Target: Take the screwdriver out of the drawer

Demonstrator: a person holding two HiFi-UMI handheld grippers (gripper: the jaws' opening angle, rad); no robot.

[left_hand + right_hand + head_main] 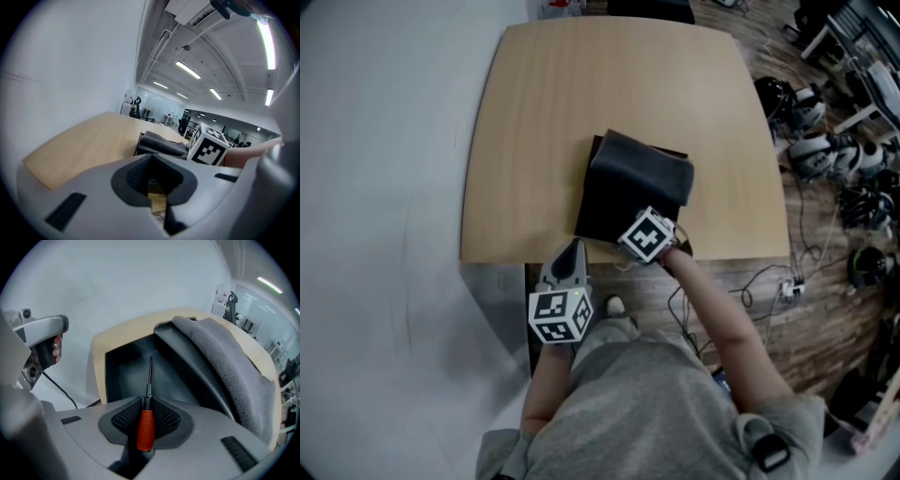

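Observation:
The screwdriver (146,427) has a red handle and a thin black shaft. It sits between the pads of my right gripper (146,416), which is shut on the handle. Its tip points down into the open black drawer (126,376). A grey felt flap (225,362) folds back over the drawer box (628,183), which stands near the front edge of the wooden table (553,112). The marker cube (647,234) hides the right jaws in the head view. My left gripper (570,255) hovers off the table's front edge, jaws together and empty.
A white wall runs along the left. Right of the table the wood floor carries cables (787,281) and several headsets (825,150). The left gripper's body (42,338) shows at the left of the right gripper view, a cable trailing from it.

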